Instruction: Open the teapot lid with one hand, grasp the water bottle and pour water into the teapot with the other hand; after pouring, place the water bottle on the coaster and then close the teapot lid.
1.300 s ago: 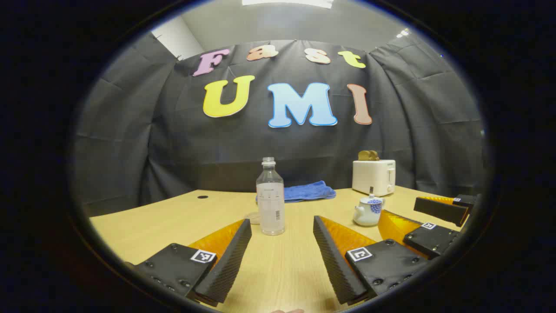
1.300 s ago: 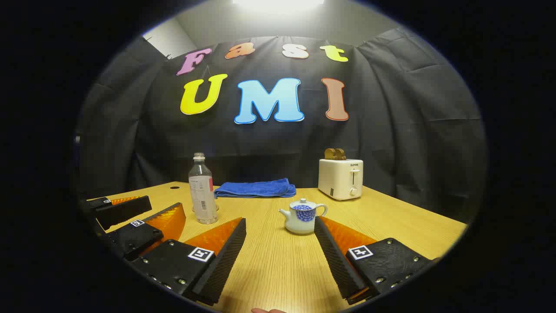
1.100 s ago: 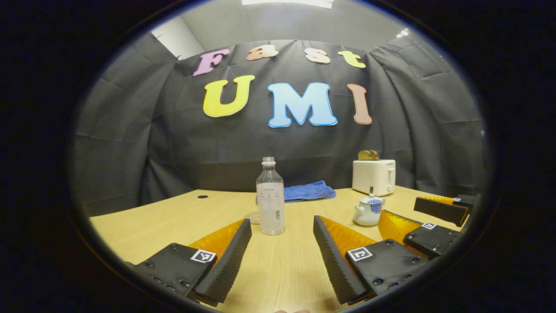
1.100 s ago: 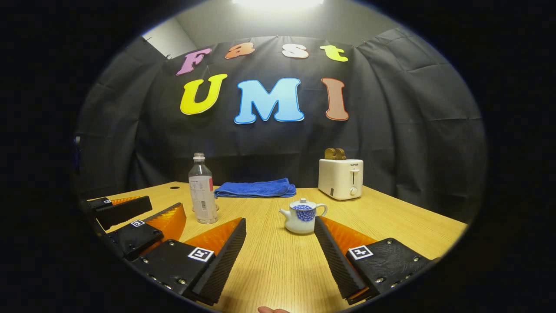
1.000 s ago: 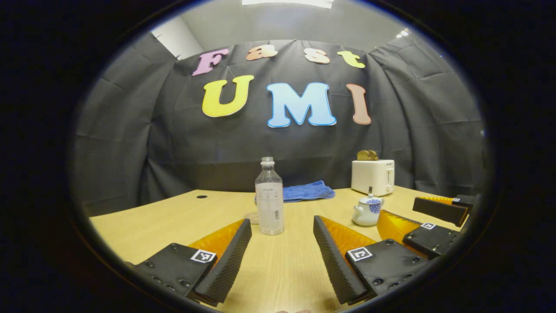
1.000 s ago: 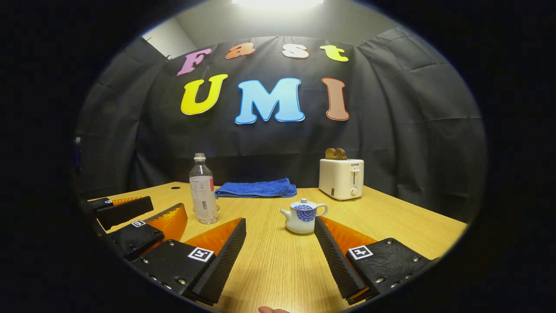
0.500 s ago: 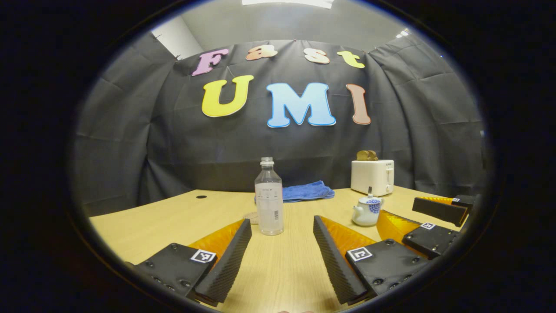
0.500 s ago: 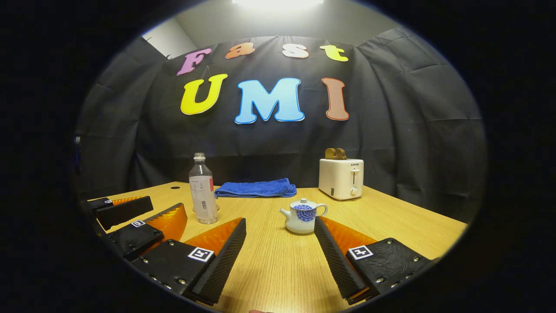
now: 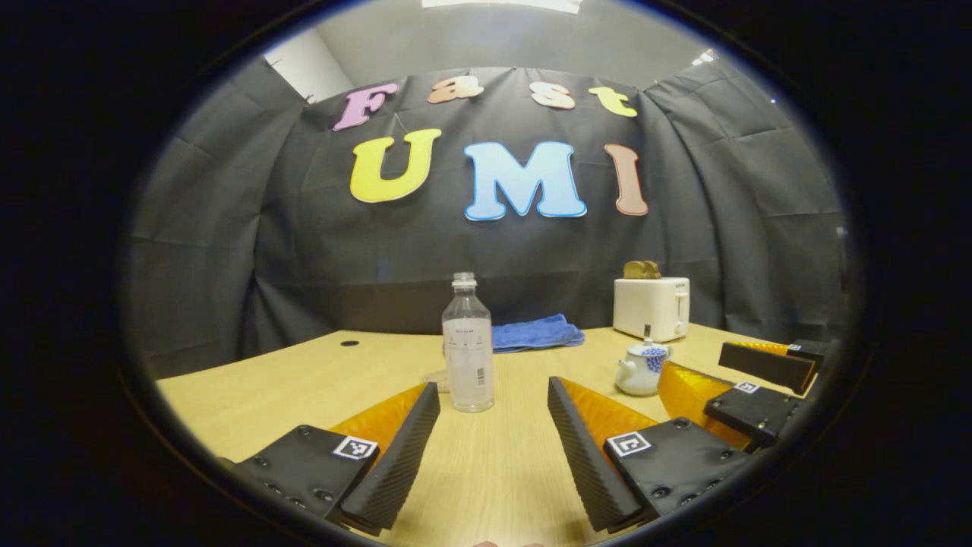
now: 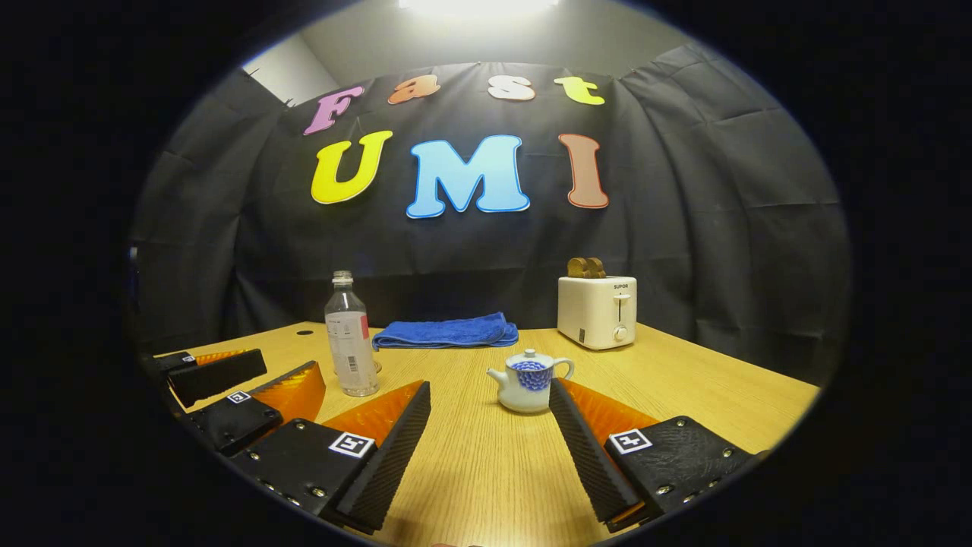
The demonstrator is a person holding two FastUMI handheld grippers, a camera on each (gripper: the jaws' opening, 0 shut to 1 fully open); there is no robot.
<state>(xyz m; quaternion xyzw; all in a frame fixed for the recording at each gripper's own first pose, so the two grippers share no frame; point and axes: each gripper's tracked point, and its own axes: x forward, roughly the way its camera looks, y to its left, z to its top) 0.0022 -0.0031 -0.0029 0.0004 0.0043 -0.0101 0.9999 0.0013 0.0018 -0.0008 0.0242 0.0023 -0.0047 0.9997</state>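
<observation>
I am holding my left gripper (image 9: 493, 395) with its jaws spread wide and gripping nothing, facing the upright water bottle (image 9: 468, 346) standing on the wooden table (image 9: 266, 384). My right gripper (image 10: 490, 395) is likewise gaping and gripping nothing, pointing toward the teapot (image 10: 528, 382), whose lid (image 10: 530, 355) is sitting in place. A coaster (image 9: 438, 379) is lying just beside the bottle. A blue towel (image 10: 446, 330) and a toaster (image 10: 597, 310) are standing farther back.

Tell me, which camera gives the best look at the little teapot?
The right gripper view: the teapot sits near the middle, with lid, spout and handle all clear. In the left gripper view it is smaller, off to the right, its handle side partly hidden behind the right gripper.
</observation>
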